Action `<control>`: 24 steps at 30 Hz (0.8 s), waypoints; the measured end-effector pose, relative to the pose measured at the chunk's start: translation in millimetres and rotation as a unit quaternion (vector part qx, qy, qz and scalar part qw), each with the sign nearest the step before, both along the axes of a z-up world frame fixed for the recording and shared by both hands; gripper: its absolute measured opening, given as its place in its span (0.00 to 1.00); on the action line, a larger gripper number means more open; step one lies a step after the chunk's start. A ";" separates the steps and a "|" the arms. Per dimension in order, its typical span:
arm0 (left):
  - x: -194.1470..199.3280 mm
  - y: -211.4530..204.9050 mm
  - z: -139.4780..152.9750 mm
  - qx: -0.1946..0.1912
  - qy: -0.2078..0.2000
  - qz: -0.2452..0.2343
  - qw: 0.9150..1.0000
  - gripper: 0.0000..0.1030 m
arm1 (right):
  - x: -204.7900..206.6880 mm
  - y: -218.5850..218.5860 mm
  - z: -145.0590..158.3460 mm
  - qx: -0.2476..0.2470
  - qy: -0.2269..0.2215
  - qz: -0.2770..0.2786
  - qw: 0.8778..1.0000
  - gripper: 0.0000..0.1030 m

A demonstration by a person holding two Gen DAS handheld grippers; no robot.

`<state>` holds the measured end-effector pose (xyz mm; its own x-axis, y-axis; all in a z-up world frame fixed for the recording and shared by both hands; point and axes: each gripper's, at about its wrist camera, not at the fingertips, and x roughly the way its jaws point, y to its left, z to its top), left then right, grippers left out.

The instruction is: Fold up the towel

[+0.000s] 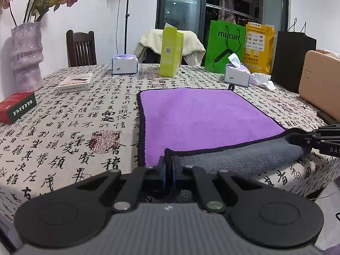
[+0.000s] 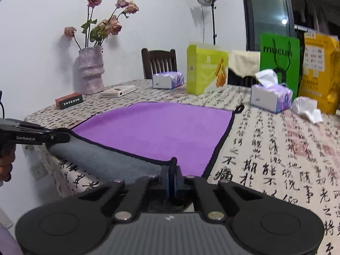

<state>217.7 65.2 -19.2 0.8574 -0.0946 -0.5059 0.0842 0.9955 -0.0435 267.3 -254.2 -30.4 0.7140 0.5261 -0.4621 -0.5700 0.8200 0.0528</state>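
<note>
Towel (image 1: 201, 116) is lying purple side up on the patterned tablecloth (image 1: 74, 127), its near edge lifted and showing grey. You are pinching one near corner with your left gripper (image 1: 169, 165) and the other with your right gripper (image 2: 172, 167). Tissue boxes (image 1: 124, 63), a yellow-green carton (image 1: 171, 53) and shopping bags (image 1: 225, 46) are standing beyond the towel's far edge.

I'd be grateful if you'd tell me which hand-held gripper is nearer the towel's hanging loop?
Right. The right hand-held gripper grips the towel corner on the side carrying the hanging loop; the left hand-held gripper grips the near corner on the opposite side, farther off.
</note>
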 end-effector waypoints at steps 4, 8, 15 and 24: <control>1.2 -4.0 2.7 0.013 -0.001 0.000 1.000 0.05 | 2.8 1.3 0.7 -0.004 0.008 -0.006 1.000 0.04; 5.8 -5.4 10.6 0.020 -0.011 0.002 1.000 0.05 | 6.7 0.7 7.2 -0.001 0.008 -0.011 1.000 0.04; 25.1 -5.3 23.1 0.025 -0.020 0.008 0.999 0.05 | 22.4 2.8 20.1 0.001 -0.005 -0.014 1.000 0.04; 67.3 -1.0 36.8 0.034 -0.026 0.007 0.999 0.05 | 62.7 8.3 32.9 -0.003 -0.011 -0.019 1.000 0.04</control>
